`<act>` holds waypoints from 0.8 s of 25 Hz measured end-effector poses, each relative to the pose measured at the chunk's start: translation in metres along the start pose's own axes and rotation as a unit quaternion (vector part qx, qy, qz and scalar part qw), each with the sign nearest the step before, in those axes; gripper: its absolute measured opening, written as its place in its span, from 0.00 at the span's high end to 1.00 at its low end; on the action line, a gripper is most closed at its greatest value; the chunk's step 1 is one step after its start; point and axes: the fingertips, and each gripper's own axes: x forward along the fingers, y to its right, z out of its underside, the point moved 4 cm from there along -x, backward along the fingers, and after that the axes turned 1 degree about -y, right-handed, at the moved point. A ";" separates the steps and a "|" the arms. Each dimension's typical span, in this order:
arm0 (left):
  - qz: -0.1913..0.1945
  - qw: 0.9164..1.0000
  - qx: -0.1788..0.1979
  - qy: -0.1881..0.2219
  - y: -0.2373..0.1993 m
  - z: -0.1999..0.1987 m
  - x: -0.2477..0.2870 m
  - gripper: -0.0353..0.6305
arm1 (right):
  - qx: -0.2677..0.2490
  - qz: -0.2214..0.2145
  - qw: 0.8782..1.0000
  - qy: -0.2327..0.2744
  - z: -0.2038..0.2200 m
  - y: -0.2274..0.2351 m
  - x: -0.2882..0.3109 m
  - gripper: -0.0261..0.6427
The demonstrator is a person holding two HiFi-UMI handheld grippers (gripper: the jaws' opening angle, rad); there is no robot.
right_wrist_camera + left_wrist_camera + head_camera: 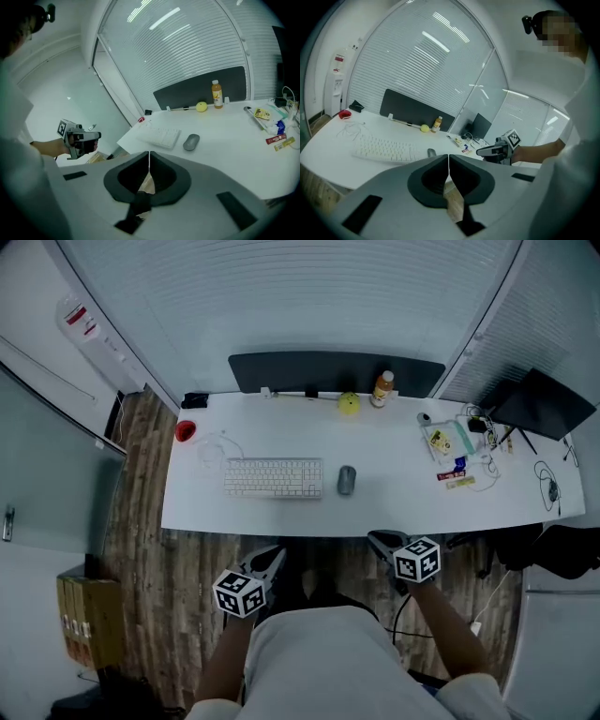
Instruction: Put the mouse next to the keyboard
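A person stands at the 6 o'clock edge of a white desk (403,507) with a hand-held tool in each hand, both hanging short of the tabletop above the wood floor. The left gripper (276,556) has its jaws pressed together with nothing between them, and the right gripper (377,540) is likewise closed and empty. The grey mouse (346,480) lies flat on the desk at 3 o'clock of the white keyboard (273,477), just beside its short end with a narrow strip of bare desk between them. A yellow ball (349,403) and a bottle (382,388) stand well apart from it toward 12 o'clock, by the dark screen panel (333,371). By the look of it the mouse already sits where the task wants it, so there is little left to do. If it needs squaring up, the right tool looks the nearer one. It would do best to spread its jaws fully before coming down, take the mouse across its two long sides, move it low, and release it in line with the keyboard without nudging the keys.
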 end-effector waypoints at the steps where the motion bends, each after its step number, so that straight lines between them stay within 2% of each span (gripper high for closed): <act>1: -0.003 1.000 -0.002 0.003 0.002 0.003 -0.006 0.91 | -0.007 -0.002 1.000 0.003 0.001 -0.006 -0.002 0.91; 7: -0.007 1.000 -0.004 0.011 0.007 0.013 -0.040 0.91 | -0.039 -0.006 0.999 0.031 -0.002 -0.041 -0.014 0.91; 13: 0.000 1.000 0.005 0.027 -0.001 0.004 -0.072 0.91 | -0.027 0.002 0.997 0.076 -0.012 -0.070 -0.019 0.91; 20: 0.015 0.999 0.014 0.039 -0.016 -0.013 -0.106 0.91 | -0.023 0.036 0.993 0.114 -0.024 -0.096 -0.020 0.91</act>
